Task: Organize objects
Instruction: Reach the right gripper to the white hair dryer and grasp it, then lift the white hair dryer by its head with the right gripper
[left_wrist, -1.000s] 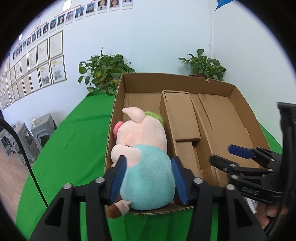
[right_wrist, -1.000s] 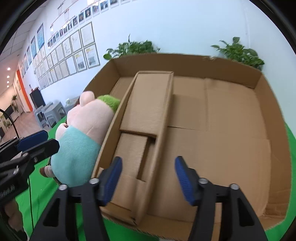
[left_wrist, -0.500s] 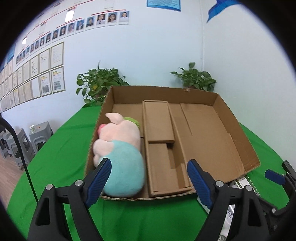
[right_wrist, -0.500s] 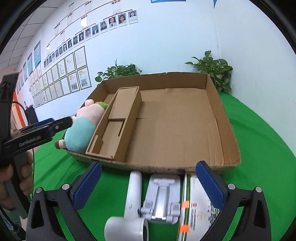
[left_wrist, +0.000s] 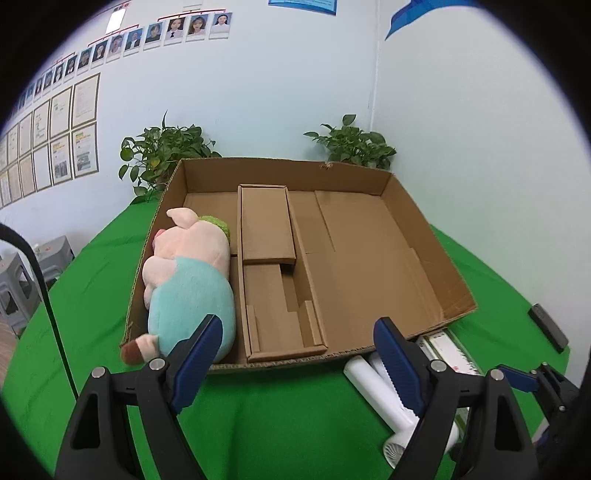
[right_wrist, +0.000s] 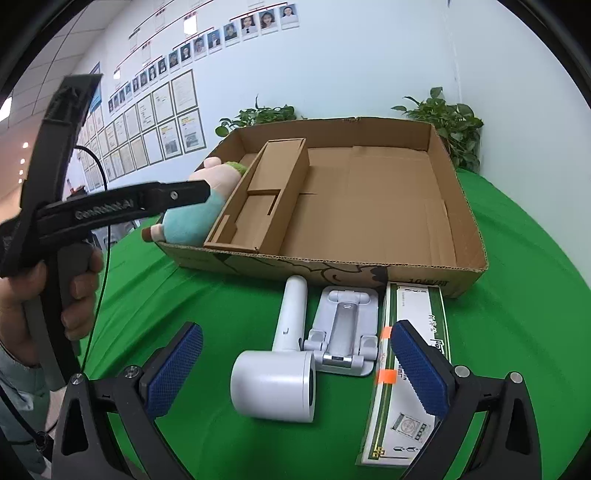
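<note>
Two potted plants (left_wrist: 166, 155) (left_wrist: 354, 142) stand at the far edge of the green table (left_wrist: 258, 417), behind the cardboard box (left_wrist: 436, 258), and a small dark flat object (left_wrist: 548, 326) lies alone near the table's right edge. Between the right gripper (right_wrist: 295, 369) and the box's near wall three things lie side by side on the cloth: one white handheld fan (right_wrist: 284, 354) with its handle pointing toward the box, one white folding stand (right_wrist: 343, 328) just right of it, and one long green-and-white carton (right_wrist: 410, 365) whose far end reaches the box's near right corner. They lie right in front of the box. The box is open-topped and holds one plush pig (left_wrist: 188, 284) in a teal shirt, lying along the left wall with a foot over the near rim, and one narrow cardboard insert (left_wrist: 269, 266) just to its right; the wide right part shows bare cardboard. The left gripper (left_wrist: 295, 354) hovers before the box's near wall with jaws spread and nothing between them. The right gripper's jaws stand wide apart above the fan and stand, gripping nothing. A hand (right_wrist: 44, 299) holds the left gripper's handle.
</note>
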